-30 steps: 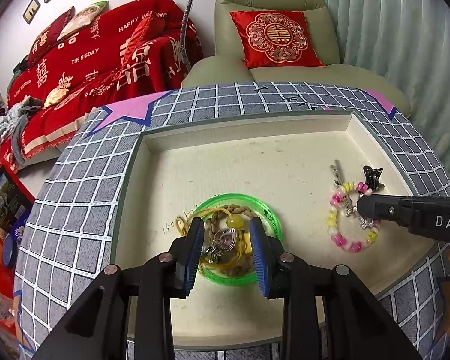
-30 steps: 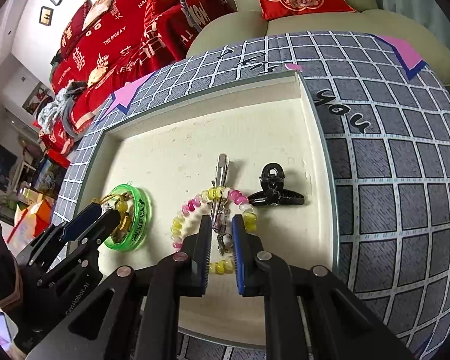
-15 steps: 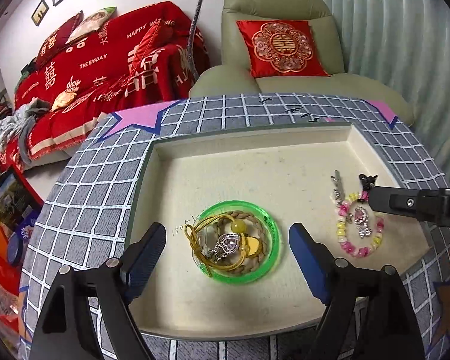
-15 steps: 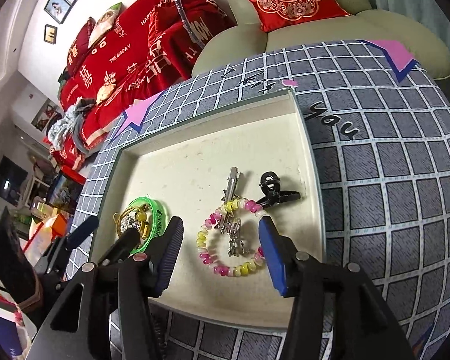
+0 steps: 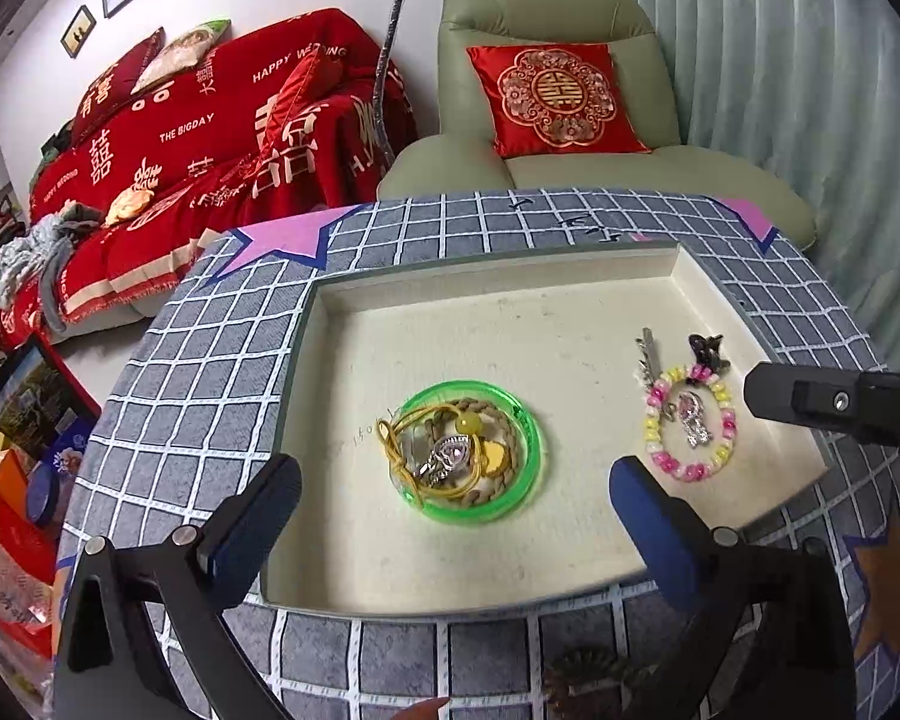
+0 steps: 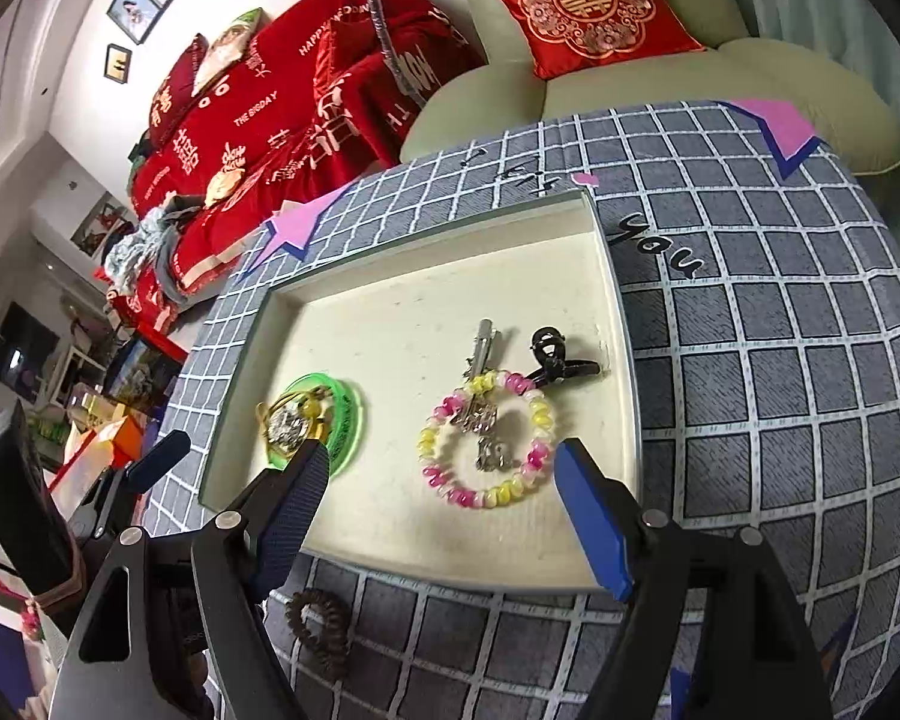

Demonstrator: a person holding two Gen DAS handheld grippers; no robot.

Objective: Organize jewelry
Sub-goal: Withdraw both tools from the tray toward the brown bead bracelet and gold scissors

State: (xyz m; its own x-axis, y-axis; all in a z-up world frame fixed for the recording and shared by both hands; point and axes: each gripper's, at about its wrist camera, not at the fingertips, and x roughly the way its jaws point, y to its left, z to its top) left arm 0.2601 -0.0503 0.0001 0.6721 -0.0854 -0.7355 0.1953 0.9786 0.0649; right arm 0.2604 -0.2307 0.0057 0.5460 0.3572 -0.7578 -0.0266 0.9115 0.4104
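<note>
Left gripper: fingers just spread wide, empty, above green dish.
Right gripper: fingers just spread, empty, above bead bracelet right of dish.

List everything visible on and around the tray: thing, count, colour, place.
tray: one, cream, on the grid cloth
green bangle: one, tray's left part, ringing the gold cords and silver heart charm
bead bracelet: one, pink, yellow and white, tray's right part, ringing a silver charm
metal hair clip: one, silver, just beyond the bracelet
claw clip: one, black, near the tray's right wall
coil hair tie: one, brown, on the cloth outside the tray
armchair: one, pale green, with a red cushion
left claw: jaws just opened, holding nothing
right claw: jaws just opened, holding nothing
</note>
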